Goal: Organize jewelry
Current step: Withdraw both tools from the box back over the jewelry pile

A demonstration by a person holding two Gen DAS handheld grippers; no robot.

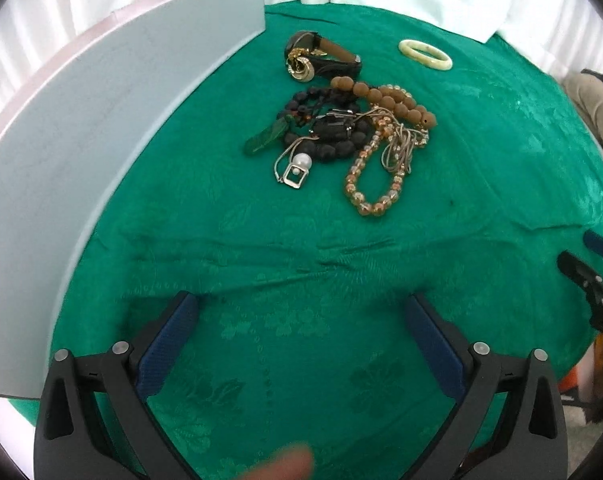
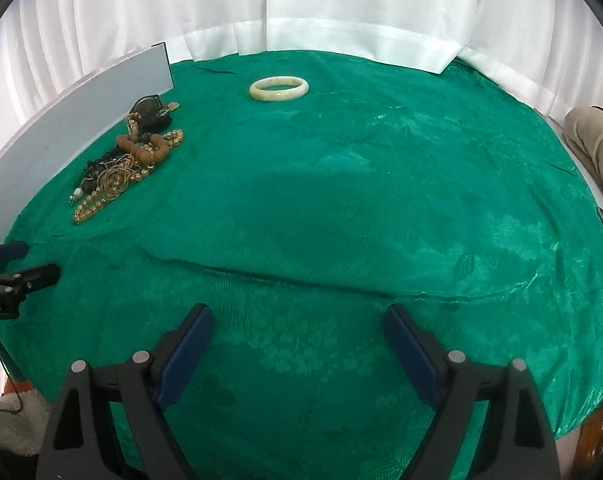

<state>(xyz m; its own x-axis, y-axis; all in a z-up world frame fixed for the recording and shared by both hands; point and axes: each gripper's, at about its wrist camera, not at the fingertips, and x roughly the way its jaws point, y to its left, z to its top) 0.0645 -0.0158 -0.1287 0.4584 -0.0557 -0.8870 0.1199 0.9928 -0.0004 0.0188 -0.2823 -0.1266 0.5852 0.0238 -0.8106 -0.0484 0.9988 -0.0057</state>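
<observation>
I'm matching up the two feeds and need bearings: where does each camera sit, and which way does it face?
Left wrist: on the left gripper, low over the green cloth, facing the jewelry pile beside the grey panel; its open fingers and a blurred fingertip show.
Right wrist: on the right gripper, facing the pale bangle and white curtain; its open fingers show.
Shared: pile, bangle, panel, cloth; each sees the other gripper.

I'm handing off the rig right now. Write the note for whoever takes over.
Left gripper: open, empty, above the green cloth, facing the jewelry pile.
Right gripper: open, empty, over bare cloth.
Pale bangle lies alone, apart from the pile; the watch sits at the pile's far edge, near the grey board.
Done: nothing visibly sorted.
Left: untangle beads and chains, then arrange each piece.
</observation>
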